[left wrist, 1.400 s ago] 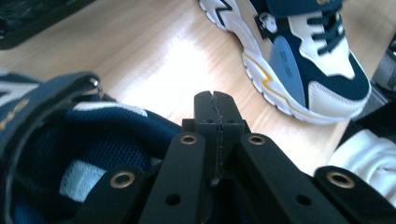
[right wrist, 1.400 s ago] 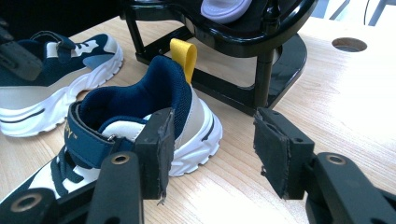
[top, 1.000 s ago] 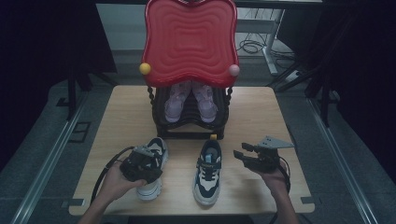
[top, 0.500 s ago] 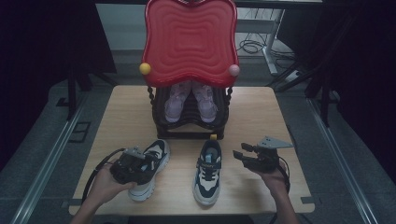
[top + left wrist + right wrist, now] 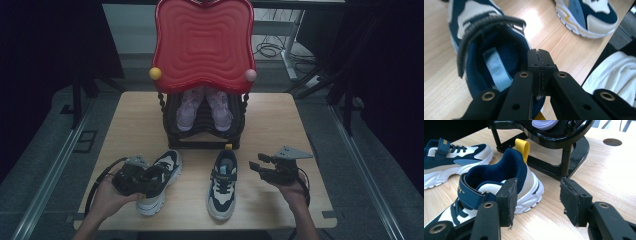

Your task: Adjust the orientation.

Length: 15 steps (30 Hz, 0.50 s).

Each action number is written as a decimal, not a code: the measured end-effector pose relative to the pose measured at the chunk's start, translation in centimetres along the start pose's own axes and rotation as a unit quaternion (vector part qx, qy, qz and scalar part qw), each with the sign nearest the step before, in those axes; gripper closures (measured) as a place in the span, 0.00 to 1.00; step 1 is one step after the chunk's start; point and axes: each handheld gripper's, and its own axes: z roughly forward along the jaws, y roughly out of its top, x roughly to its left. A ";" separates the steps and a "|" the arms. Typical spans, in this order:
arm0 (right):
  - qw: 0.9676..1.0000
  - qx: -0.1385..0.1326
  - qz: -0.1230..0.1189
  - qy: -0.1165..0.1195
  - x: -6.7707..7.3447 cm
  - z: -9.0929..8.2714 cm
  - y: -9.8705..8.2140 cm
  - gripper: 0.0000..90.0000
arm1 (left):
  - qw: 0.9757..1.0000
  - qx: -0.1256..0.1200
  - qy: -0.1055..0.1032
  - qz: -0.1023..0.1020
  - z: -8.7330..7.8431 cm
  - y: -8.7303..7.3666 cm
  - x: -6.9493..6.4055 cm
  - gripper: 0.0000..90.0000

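Resting on the pale wooden worktop (image 5: 280, 125), two navy, cream and white children's sneakers lie side by side before a black rack with a red wavy panel (image 5: 204, 45). The left gripper (image 5: 539, 65), jaws pressed together, pinches the heel edge of the left sneaker (image 5: 159, 181). The right gripper (image 5: 537, 203) hangs wide open just beside the heel of the right sneaker (image 5: 499, 183), apart from it.

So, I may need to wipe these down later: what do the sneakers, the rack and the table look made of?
Sneakers: navy mesh collar, smooth cream and blue panels that look synthetic, moulded white rubbery sole. Rack: glossy black tubing, probably painted metal or plastic. Table: pale wood grain, matte, possibly laminate.
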 end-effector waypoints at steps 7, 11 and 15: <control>1.000 -0.003 0.002 -0.001 -0.1 -0.2 0.0 0.53 | 0.999 -0.043 0.010 -0.018 -1.4 -0.1 0.9 1.00; 1.000 -0.002 0.002 -0.001 -0.1 -0.2 0.0 0.53 | 0.998 -0.059 0.017 -0.033 -2.0 -0.5 1.7 1.00; 1.000 -0.001 0.002 -0.002 -0.1 -0.1 0.0 0.53 | 0.996 -0.074 0.025 -0.051 -2.3 -0.9 2.6 1.00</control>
